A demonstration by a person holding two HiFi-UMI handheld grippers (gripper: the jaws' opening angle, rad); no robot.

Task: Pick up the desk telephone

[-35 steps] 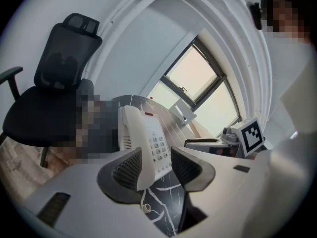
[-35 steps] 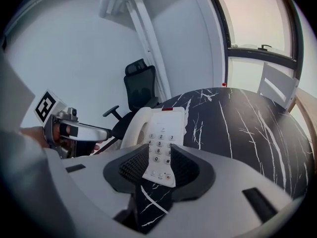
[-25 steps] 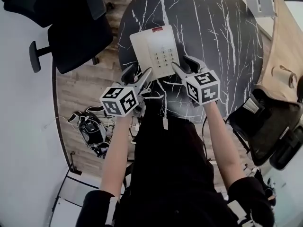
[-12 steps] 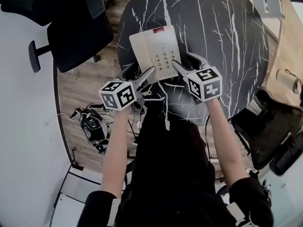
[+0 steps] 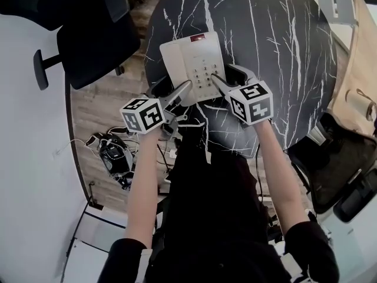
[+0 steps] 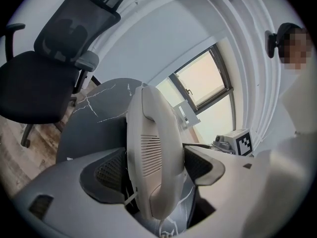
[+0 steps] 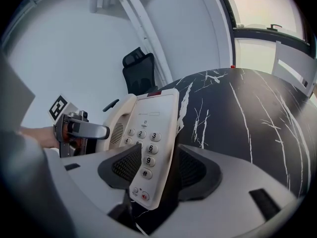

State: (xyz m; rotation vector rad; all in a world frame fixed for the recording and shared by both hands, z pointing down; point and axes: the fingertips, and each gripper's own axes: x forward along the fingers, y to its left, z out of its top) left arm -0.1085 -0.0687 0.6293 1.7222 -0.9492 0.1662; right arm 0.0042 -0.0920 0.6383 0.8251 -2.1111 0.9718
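A cream desk telephone (image 5: 191, 63) lies on the round black marble table (image 5: 277, 52) near its front edge, with the handset on its left side and the keypad on its right. My left gripper (image 5: 172, 90) straddles the near end of the handset (image 6: 153, 148). Its jaws stand wide, and a gap shows at the right pad. My right gripper (image 5: 231, 78) straddles the phone's keypad edge (image 7: 148, 133), also wide, with a dark gap on the right. Both grippers (image 6: 156, 170) (image 7: 158, 170) point down at the phone. The phone rests on the table.
A black office chair (image 5: 88, 34) stands to the left of the table. Cables and a power strip (image 5: 112, 158) lie on the wooden floor below it. Another dark chair (image 5: 336, 158) and a light wooden desk (image 5: 359, 69) are at the right.
Both grippers have sunk a little toward the phone's near edge. Their fingertips now sit closer around the handset and the keypad side. The phone has not moved on the table.
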